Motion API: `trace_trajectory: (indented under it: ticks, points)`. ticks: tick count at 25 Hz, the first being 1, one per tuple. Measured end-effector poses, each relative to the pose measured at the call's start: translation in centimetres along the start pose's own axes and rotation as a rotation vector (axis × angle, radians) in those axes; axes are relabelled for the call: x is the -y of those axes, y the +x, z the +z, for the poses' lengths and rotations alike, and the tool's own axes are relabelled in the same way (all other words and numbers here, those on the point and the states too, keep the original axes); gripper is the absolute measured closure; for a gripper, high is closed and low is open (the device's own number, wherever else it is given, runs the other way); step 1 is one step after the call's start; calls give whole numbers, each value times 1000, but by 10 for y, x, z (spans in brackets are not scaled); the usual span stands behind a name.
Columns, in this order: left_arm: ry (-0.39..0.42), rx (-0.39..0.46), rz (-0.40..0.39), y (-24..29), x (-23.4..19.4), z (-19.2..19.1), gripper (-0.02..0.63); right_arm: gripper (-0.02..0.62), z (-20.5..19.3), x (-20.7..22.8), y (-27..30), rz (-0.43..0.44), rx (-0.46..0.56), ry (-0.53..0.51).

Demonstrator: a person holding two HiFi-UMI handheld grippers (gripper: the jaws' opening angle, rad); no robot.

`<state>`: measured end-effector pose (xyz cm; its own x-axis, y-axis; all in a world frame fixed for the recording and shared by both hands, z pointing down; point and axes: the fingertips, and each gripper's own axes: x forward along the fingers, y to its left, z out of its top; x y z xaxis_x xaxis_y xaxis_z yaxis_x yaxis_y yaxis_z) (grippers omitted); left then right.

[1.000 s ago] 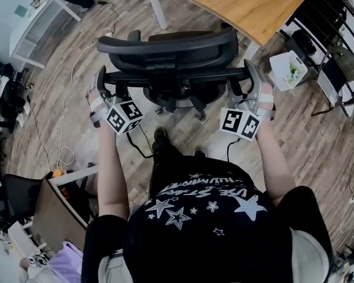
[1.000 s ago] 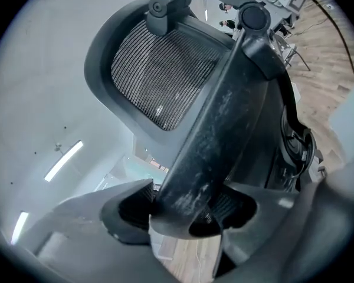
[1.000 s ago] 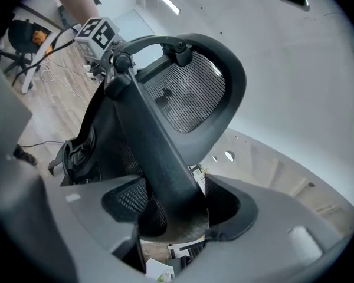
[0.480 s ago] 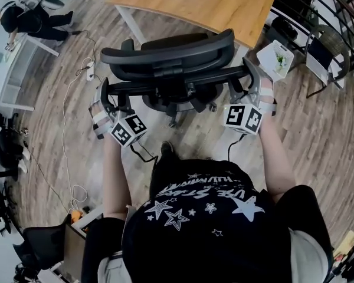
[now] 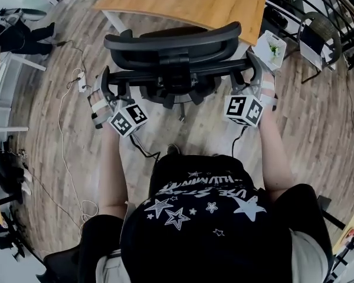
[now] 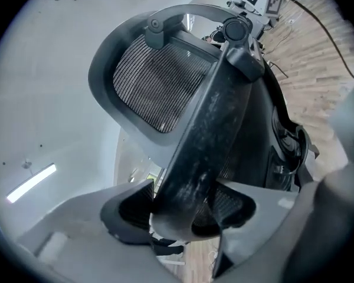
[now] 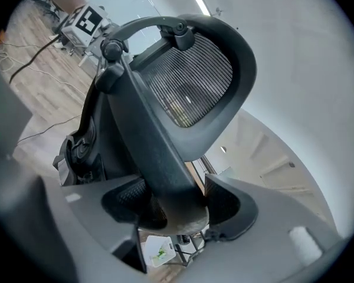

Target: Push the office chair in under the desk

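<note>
A black office chair [image 5: 171,45] with a mesh headrest stands in front of me, its seat partly under the edge of the wooden desk [image 5: 189,2]. A black crossbar [image 5: 177,72] runs across the chair's back. My left gripper [image 5: 106,82] is shut on the bar's left end and my right gripper [image 5: 253,69] on its right end. In the left gripper view the bar [image 6: 206,128] runs between the jaws of the left gripper [image 6: 186,208], with both pads against it. The right gripper view shows the bar [image 7: 156,146] clamped the same way in the right gripper [image 7: 174,208].
A white box with a green plant [image 5: 270,49] sits on the floor right of the chair, next to black racks and a chair [image 5: 318,34]. A white cable [image 5: 68,128] and power strip [image 5: 81,81] lie on the wooden floor at left. A person [image 5: 12,37] sits far left.
The chair has rolled forward toward the desk with both grippers on its bar, and its seat has gone under the desk edge. I have stepped forward after it.
</note>
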<state>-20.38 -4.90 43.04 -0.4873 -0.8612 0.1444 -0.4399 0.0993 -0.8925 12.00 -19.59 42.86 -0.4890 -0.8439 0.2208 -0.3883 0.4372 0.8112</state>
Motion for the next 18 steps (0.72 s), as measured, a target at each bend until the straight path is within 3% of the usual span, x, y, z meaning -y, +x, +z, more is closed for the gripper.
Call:
trace_trajectory:
  ticks: [18]
  points:
    - [39, 205, -105, 116, -32, -17, 337, 316, 46, -14, 32, -132, -188, 40]
